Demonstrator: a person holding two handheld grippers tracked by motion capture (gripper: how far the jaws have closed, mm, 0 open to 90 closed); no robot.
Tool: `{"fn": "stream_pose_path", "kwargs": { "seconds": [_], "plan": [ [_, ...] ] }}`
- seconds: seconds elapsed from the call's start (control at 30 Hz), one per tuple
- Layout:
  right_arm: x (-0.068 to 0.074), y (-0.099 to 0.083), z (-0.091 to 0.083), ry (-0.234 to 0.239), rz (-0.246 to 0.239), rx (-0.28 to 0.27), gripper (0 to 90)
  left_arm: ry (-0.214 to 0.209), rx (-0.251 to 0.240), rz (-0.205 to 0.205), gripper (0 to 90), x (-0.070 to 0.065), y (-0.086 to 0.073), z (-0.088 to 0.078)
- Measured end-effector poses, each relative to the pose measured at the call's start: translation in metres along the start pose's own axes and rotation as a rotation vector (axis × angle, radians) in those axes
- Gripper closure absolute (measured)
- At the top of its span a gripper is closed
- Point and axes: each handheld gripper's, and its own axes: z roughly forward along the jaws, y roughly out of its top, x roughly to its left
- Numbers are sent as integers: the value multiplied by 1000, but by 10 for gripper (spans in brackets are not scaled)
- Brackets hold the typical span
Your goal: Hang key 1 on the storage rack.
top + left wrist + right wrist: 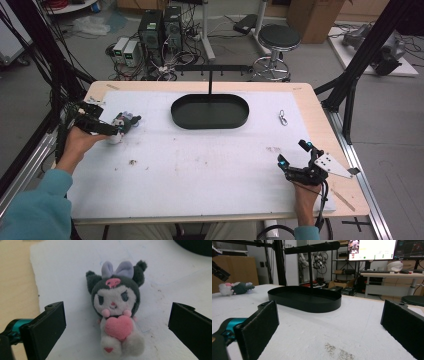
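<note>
Ahead of the right gripper (295, 153), across bare white mat (210, 165), sits a black oval tray (210, 111) with a thin post rising from its far side to a crossbar (312, 247). Nothing lies between that gripper and the tray except a few brown specks on the mat. A small metal clip (283, 118) lies off to the right of the tray, beyond the right gripper. Past the table edge stand a round black stool (278, 37) and two computer towers (161, 27) on the floor.

The left gripper (119, 131) is at the mat's left edge, right over the plush (116, 307), with its jaws spread wide, one on each side of the toy and neither touching it. The way to the plush is open; only mat surrounds it, with bare wood of the table (15, 285) to the gripper's left.

The plush lies on its back, feet toward the left gripper. It has a dark grey hood with two pom-tipped ears, a lilac bow, a pink skull mark, a white face and body, and a pink heart held at its chest.

The right gripper's jaws are also wide apart, holding nothing, near the mat's right edge.
</note>
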Motion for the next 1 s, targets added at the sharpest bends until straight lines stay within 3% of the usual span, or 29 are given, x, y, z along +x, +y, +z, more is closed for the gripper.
{"fn": "stream_pose_path", "kwargs": {
  "seconds": [0.07,0.17,0.47,0.7,1.0],
  "plan": [
    [0,0,0,-2,0,-1,8,-2,13,-3,17,1,0,2],
    [0,0,0,-1,0,0,8,-23,63,-40,22,4,-2,8],
    [0,0,0,-1,3,2,8,-35,138,-32,30,1,-3,19],
    [0,0,0,-1,5,3,8,-26,189,-51,30,2,-5,24],
    [0,0,0,-1,6,3,8,-39,226,-60,157,3,-5,28]
  ]
}}
